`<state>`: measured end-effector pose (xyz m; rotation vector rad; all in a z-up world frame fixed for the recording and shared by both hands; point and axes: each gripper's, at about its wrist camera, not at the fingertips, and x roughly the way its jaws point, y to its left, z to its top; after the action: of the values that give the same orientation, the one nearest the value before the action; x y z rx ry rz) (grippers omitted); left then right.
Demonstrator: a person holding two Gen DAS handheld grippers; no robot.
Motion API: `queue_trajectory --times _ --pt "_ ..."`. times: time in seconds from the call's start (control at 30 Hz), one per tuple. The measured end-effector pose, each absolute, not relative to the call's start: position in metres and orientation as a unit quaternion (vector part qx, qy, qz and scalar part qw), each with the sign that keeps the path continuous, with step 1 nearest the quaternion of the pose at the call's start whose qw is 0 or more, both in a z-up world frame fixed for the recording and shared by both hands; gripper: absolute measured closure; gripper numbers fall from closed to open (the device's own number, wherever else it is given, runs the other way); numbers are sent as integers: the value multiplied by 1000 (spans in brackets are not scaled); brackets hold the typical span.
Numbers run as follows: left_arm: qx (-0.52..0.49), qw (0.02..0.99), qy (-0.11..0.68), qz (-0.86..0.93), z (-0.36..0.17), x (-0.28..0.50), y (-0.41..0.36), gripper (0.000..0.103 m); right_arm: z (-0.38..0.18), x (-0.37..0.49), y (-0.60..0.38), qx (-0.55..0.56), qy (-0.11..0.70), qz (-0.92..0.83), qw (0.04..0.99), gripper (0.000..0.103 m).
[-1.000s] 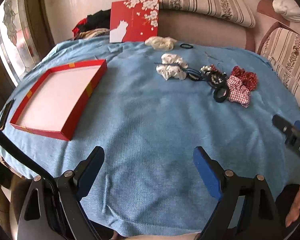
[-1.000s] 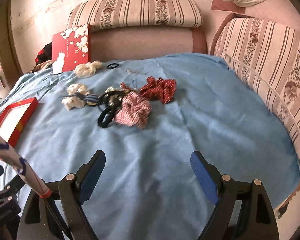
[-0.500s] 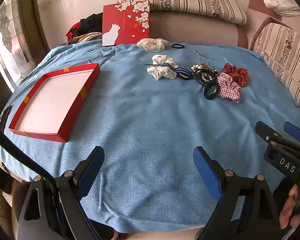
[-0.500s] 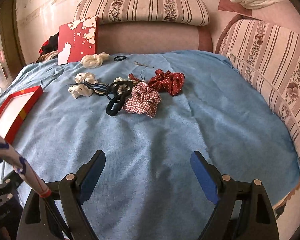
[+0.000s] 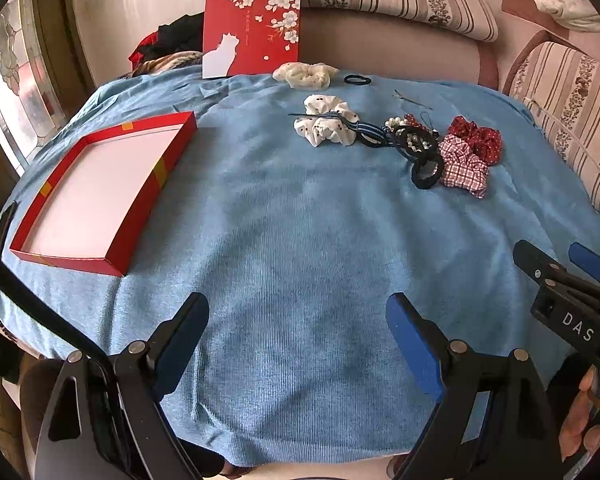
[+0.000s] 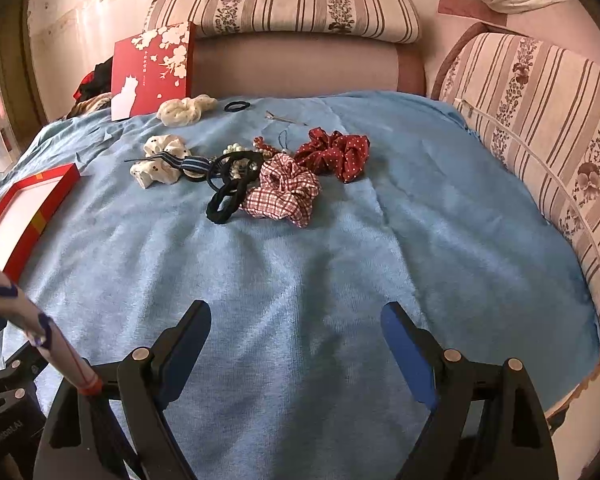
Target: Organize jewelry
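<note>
Scrunchies (image 6: 284, 194) heaped, red tray (image 5: 96, 188) apart

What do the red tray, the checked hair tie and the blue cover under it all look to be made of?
The red tray looks like printed cardboard: thin straight walls, crisp folded corners, a matte white floor. The checked hair tie seems to be thin woven cloth, gathered into soft ruffles, with no shine. The blue cover looks like knitted or terry fabric: fine ribs run along it and it wrinkles softly. Exact fibres cannot be told.

left wrist: near edge, faces down across blue cloth (image 5: 300, 220) | right wrist: same, further right | shared: hair ties (image 6: 260, 176), red box (image 5: 100, 192)
</note>
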<state>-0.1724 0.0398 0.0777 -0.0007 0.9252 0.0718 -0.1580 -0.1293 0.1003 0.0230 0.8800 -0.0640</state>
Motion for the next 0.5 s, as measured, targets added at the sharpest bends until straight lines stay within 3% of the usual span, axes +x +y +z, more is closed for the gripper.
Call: queue_trajectory --times 0.5 --pt "-5 883 468 35 64 -157 45 13 90 -146 -133 12 441 -28 897 13"
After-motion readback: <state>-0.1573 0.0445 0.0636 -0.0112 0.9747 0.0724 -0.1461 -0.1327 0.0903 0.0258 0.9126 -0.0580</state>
